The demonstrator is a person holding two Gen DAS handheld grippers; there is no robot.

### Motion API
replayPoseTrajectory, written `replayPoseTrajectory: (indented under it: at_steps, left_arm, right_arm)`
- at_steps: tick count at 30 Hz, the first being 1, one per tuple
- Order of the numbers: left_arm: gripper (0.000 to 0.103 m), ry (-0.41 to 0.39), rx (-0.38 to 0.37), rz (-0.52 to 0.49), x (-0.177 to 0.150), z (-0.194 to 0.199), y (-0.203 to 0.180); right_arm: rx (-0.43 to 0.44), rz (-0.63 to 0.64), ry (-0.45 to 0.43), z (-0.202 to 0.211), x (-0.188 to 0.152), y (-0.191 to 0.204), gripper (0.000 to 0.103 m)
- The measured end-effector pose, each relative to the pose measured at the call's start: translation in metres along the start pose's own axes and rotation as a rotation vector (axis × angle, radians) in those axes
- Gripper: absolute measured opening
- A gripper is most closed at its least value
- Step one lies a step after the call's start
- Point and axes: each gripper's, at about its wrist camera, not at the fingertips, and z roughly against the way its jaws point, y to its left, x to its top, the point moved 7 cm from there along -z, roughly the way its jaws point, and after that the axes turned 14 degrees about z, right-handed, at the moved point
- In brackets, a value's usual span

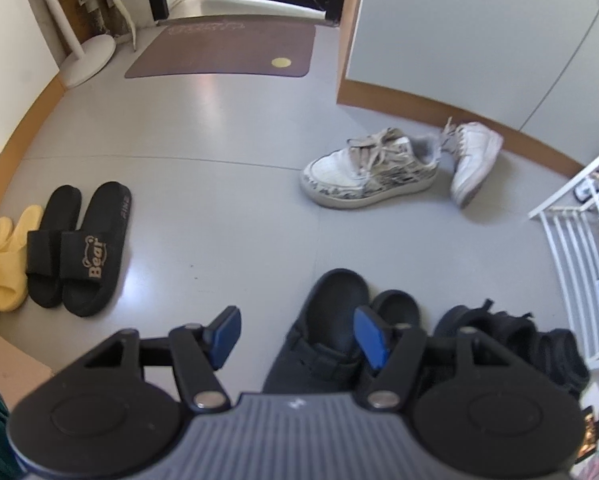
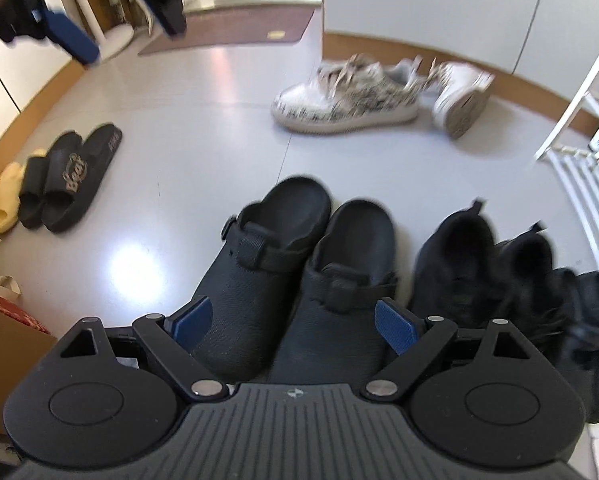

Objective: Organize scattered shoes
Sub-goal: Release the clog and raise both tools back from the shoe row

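My left gripper (image 1: 297, 338) is open and empty above the grey floor, just left of a pair of black clogs (image 1: 331, 332). My right gripper (image 2: 293, 322) is open and empty, low over the same clogs (image 2: 295, 264), which stand side by side. The left gripper also shows in the right wrist view (image 2: 71, 36) at upper left. A white patterned sneaker (image 1: 369, 170) stands upright farther off, its white mate (image 1: 473, 158) tipped on its side beside it. Black "Bear" slides (image 1: 79, 248) and yellow slippers (image 1: 9, 256) lie paired at the left wall. Black sneakers (image 2: 495, 276) sit right of the clogs.
A white slatted rack (image 1: 579, 248) stands at the right. A brown doormat (image 1: 223, 50) lies before the far door, with a white stand base (image 1: 87, 60) to its left. A cardboard box (image 2: 7, 344) sits at the near left. A white cabinet wall (image 1: 459, 28) rises behind the sneakers.
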Motion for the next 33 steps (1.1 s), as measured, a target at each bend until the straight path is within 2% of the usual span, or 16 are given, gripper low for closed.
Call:
replayPoseTrajectory:
  at_steps: [13, 18, 22, 26, 31, 33]
  left_arm:
    - [0.068, -0.032, -0.021, 0.055, -0.008, 0.024, 0.034]
    - [0.068, -0.037, -0.004, 0.033, -0.015, 0.029, 0.046]
    - [0.069, 0.000, 0.010, 0.020, -0.024, 0.026, 0.055]
    - [0.069, 0.060, -0.033, 0.058, -0.034, 0.027, 0.049]
    - [0.072, 0.046, -0.081, 0.022, -0.036, 0.044, 0.023]
    - [0.073, 0.035, -0.077, -0.003, -0.036, 0.054, 0.013]
  right_arm:
    - [-0.133, -0.113, -0.130, 0.121, -0.012, -0.058, 0.092]
    - [-0.146, -0.138, -0.154, 0.149, -0.015, -0.074, 0.092]
    - [-0.144, -0.133, -0.149, 0.158, -0.020, -0.081, 0.092]
    - [-0.082, -0.115, -0.134, 0.171, -0.024, -0.092, 0.092]
    - [-0.111, -0.033, -0.145, 0.204, -0.031, -0.127, 0.093]
    - [-0.131, -0.022, -0.146, 0.210, -0.036, -0.144, 0.094]
